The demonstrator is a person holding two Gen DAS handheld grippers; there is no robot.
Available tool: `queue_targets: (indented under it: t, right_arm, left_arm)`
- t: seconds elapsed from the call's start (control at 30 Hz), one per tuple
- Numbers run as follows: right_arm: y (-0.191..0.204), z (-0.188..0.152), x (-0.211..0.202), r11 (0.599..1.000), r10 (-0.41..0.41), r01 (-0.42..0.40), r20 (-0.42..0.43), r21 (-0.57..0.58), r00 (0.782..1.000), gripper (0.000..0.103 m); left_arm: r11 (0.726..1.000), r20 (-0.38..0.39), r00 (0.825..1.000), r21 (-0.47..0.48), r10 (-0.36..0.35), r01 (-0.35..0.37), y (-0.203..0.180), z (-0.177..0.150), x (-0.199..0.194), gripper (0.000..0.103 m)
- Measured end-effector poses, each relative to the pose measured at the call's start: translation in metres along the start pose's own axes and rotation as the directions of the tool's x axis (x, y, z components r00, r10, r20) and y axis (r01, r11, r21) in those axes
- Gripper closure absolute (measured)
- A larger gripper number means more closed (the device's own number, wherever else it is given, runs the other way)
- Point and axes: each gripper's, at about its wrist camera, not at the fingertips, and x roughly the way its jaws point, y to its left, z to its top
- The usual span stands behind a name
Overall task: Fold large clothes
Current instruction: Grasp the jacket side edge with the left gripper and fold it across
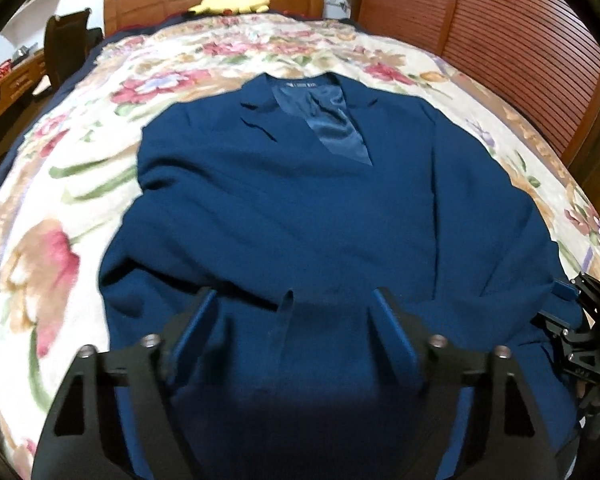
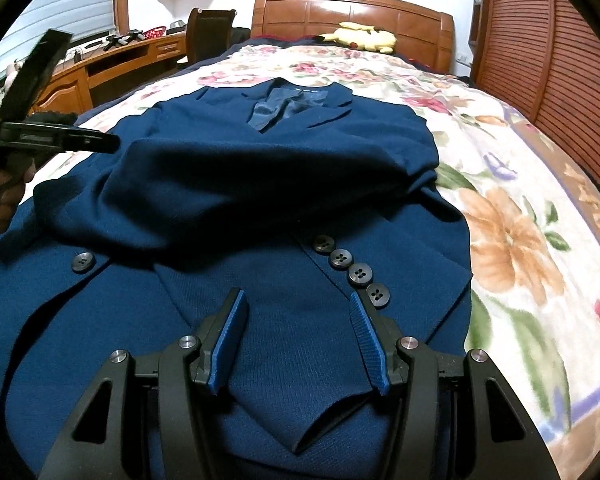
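Two handheld grippers poised over a navy blazer spread on a flowered bed.

The left gripper (image 1: 292, 300) has its blue-padded fingers (image 1: 392, 324) spread fairly wide with a loose strip of navy cloth standing between them; no pad presses on it. The right gripper (image 2: 296, 300) holds its fingers (image 2: 230, 340) about half apart over a sleeve cuff, and I cannot tell if the pads touch the cloth. At one o'clock from that gripper, a row of four dark buttons (image 2: 350, 266) lies on the sleeve. The blazer (image 1: 300, 200) lies front-up, collar at twelve o'clock toward the headboard (image 2: 352, 10), one sleeve folded across its chest. Under it is a floral blanket (image 2: 520, 240). A yellow plush toy (image 2: 364, 38) rests by the headboard, and at ten o'clock a wooden desk (image 2: 112, 64) stands beside the bed.
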Motion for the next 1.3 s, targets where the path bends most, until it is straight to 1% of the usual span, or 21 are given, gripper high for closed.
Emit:
queue_targets:
  t: [0.13,0.17,0.2,0.23,0.27,0.3,0.4,0.43,0.5,0.57,0.63,0.73,0.8,0.9,0.97,1.13,1.3]
  right_arm:
    - [-0.001,-0.001,0.000,1.000,0.006,-0.006,0.004,0.004,1.000,0.047]
    - [-0.001,-0.001,0.000,1.000,0.005,-0.005,0.005,0.004,1.000,0.047]
    - [-0.001,-0.001,0.000,1.000,0.005,-0.005,0.004,0.004,1.000,0.047]
    - [-0.001,-0.001,0.000,1.000,0.005,-0.005,0.004,0.004,1.000,0.047]
    - [-0.001,-0.001,0.000,1.000,0.005,-0.005,0.004,0.004,1.000,0.047]
    - [-0.001,-0.001,0.000,1.000,0.005,-0.005,0.004,0.004,1.000,0.047]
    - [-0.001,-0.001,-0.001,1.000,0.005,-0.005,0.008,0.004,1.000,0.047]
    - [-0.001,-0.001,-0.001,1.000,0.005,-0.005,0.010,0.004,1.000,0.047]
    - [0.000,-0.002,-0.001,1.000,0.003,-0.003,0.010,0.003,1.000,0.047]
    - [0.001,-0.001,-0.001,1.000,0.001,-0.001,0.010,0.002,1.000,0.047]
    - [0.001,-0.002,-0.001,1.000,0.000,0.000,0.011,0.001,1.000,0.047]
    - [0.002,-0.002,-0.001,1.000,-0.007,0.007,0.014,-0.003,1.000,0.047]
    - [0.002,-0.003,-0.002,1.000,-0.006,0.006,0.014,-0.002,1.000,0.047]
    - [0.000,-0.003,-0.001,1.000,0.001,-0.001,0.013,0.005,1.000,0.047]
    - [0.000,-0.003,-0.001,1.000,0.000,0.000,0.013,0.005,1.000,0.047]
    - [0.000,-0.002,-0.001,1.000,-0.001,0.001,0.012,0.007,1.000,0.047]
    - [-0.007,0.001,-0.012,0.999,0.000,0.000,0.020,0.041,1.000,0.047]
  left_arm:
    - [1.000,-0.022,1.000,0.020,-0.002,0.003,-0.004,-0.003,0.006,0.041]
    - [1.000,-0.028,1.000,0.021,-0.008,0.008,-0.004,-0.003,0.007,0.048]
    - [1.000,-0.034,0.999,0.022,-0.017,0.018,-0.004,-0.003,0.008,0.058]
    - [0.999,-0.039,0.999,0.027,-0.036,0.037,-0.005,-0.004,0.008,0.064]
    - [0.998,-0.038,0.998,0.033,-0.051,0.053,-0.007,-0.004,0.008,0.076]
    - [0.997,-0.031,0.997,0.047,-0.067,0.068,-0.009,-0.006,0.004,0.083]
    - [0.996,-0.007,0.999,0.079,-0.046,0.047,-0.014,-0.007,-0.008,0.092]
    - [0.996,0.017,0.999,0.082,-0.042,0.041,-0.013,-0.006,-0.017,0.093]
    - [0.996,0.071,0.997,0.084,-0.008,0.002,-0.011,-0.003,-0.034,0.094]
    - [0.995,0.136,0.990,0.080,0.039,-0.051,-0.006,0.005,-0.058,0.094]
    - [0.993,0.198,0.976,0.063,0.090,-0.104,0.001,0.015,-0.081,0.095]
    - [0.983,0.263,0.952,0.054,0.156,-0.176,0.009,0.027,-0.109,0.095]
    - [0.984,0.280,0.948,0.048,0.149,-0.169,0.013,0.027,-0.123,0.095]
    - [0.984,0.298,0.945,0.072,0.133,-0.162,0.010,0.016,-0.139,0.095]
    - [0.982,0.297,0.947,0.104,0.120,-0.157,0.002,-0.001,-0.143,0.095]
    - [0.983,0.277,0.959,0.145,0.067,-0.111,-0.018,-0.047,-0.145,0.095]
    - [0.988,0.258,0.966,0.151,-0.001,-0.039,-0.032,-0.085,-0.150,0.095]
